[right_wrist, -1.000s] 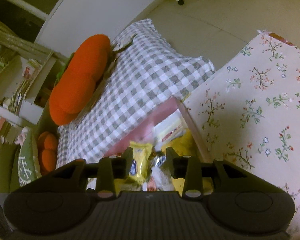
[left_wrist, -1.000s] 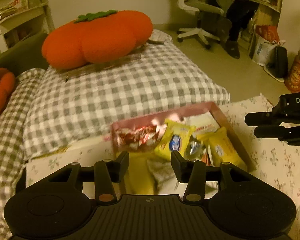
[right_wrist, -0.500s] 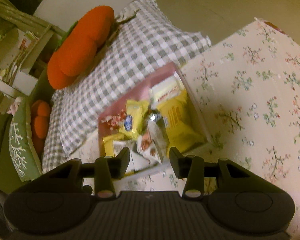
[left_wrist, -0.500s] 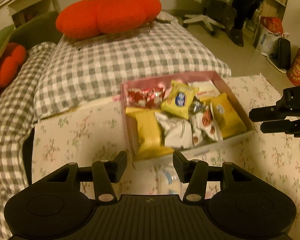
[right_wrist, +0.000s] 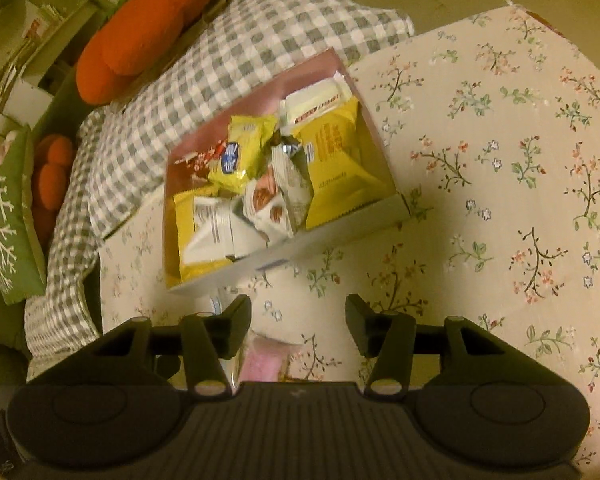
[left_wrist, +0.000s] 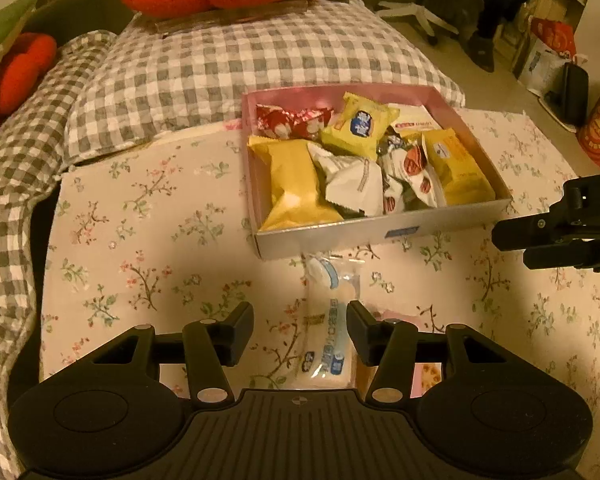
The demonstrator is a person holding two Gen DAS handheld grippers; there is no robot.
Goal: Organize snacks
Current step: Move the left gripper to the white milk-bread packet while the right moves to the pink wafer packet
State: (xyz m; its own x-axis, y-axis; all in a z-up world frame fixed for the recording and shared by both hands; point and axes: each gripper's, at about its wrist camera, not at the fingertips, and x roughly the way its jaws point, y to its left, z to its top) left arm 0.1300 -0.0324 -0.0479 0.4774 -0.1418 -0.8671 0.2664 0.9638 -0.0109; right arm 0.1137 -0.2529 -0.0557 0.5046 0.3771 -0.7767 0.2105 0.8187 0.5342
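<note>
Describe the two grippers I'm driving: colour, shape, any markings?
Both are matte black. The left gripper and right gripper each have two angular fingers on linkage arms with pale metal pivot pins, a ribbed central housing and two round domed side discs. From the left wrist view, the right gripper's side carries white lettering, cut off by the frame. No cables or sleeves show.

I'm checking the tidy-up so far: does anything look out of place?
Yes. A clear blue-and-white packet lies on the floral cloth outside the box, just in front of its near wall, and a pink packet lies beside it. The other snacks are heaped in the box. Both hand-held grippers are open and empty.
</note>
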